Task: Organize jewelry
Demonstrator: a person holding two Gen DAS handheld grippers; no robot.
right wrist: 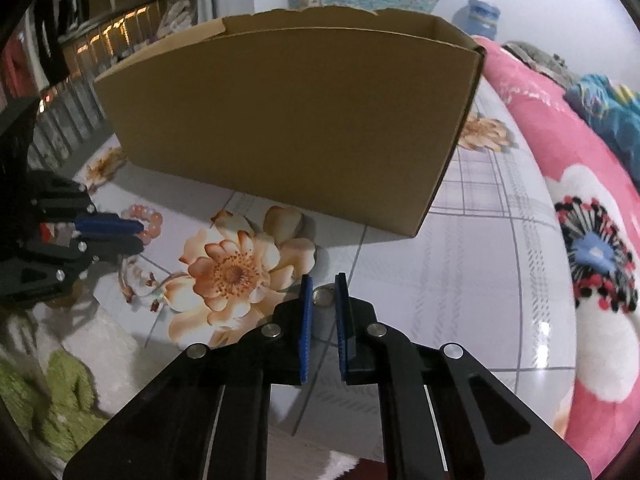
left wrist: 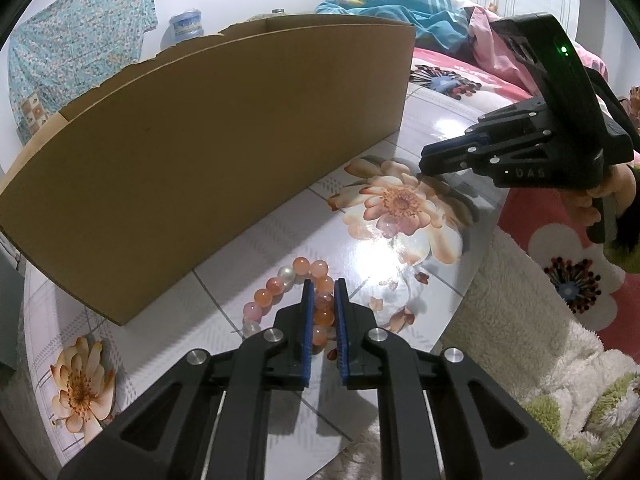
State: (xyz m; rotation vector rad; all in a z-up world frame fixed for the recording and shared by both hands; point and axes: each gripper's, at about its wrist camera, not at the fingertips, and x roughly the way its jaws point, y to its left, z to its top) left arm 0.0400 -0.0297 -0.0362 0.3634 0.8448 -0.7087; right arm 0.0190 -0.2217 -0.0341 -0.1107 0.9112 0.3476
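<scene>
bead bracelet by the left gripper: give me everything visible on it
The bead bracelet is a loop of round, glossy beads in orange, peach, pink and milky white, stone or glass by the look. It lies on the floral tabletop just in front of the cardboard box, apart from it. The left gripper is shut on the loop's right side, blue pads pressing several beads; the rest curves free to the left.

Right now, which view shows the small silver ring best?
The right wrist view: the ring sits close-up between the right gripper's blue pads. The left wrist view shows only that gripper from the side; the ring is hidden.
</scene>
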